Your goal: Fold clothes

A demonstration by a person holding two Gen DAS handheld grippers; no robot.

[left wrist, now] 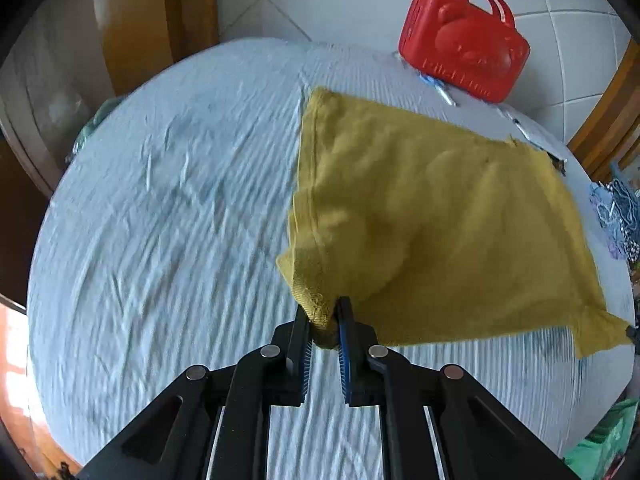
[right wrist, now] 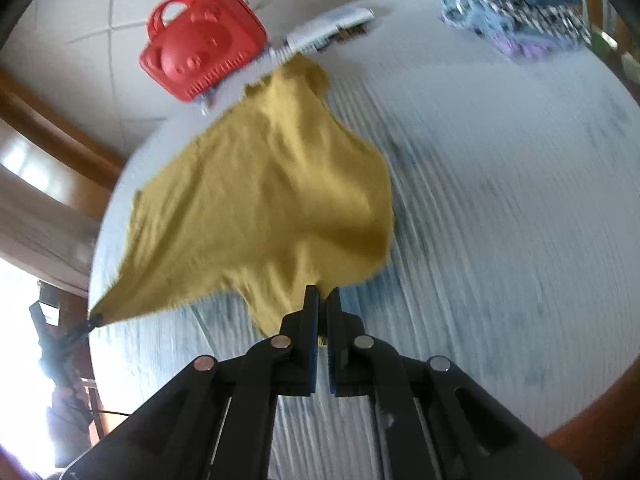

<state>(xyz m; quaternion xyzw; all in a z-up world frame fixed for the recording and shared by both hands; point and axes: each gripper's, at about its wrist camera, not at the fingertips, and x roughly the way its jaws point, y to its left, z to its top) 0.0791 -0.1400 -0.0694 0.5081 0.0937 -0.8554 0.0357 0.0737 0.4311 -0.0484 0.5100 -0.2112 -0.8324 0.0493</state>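
Step in hand: near edge of the mustard-yellow garment (left wrist: pixel 420 200) lifted off the pale blue bedsheet (left wrist: pixel 160 200). Left gripper (left wrist: pixel 324 312) and right gripper (right wrist: pixel 322 294) each clenched on a corner. Next move, by judgement: carry both corners together toward the far edge, near the red plastic case (left wrist: pixel 464 44).

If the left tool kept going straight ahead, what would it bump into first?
Probably the yellow cloth it already pinches: the left tool points down into it, with the light blue sheet right beneath. Depth is hard to judge.
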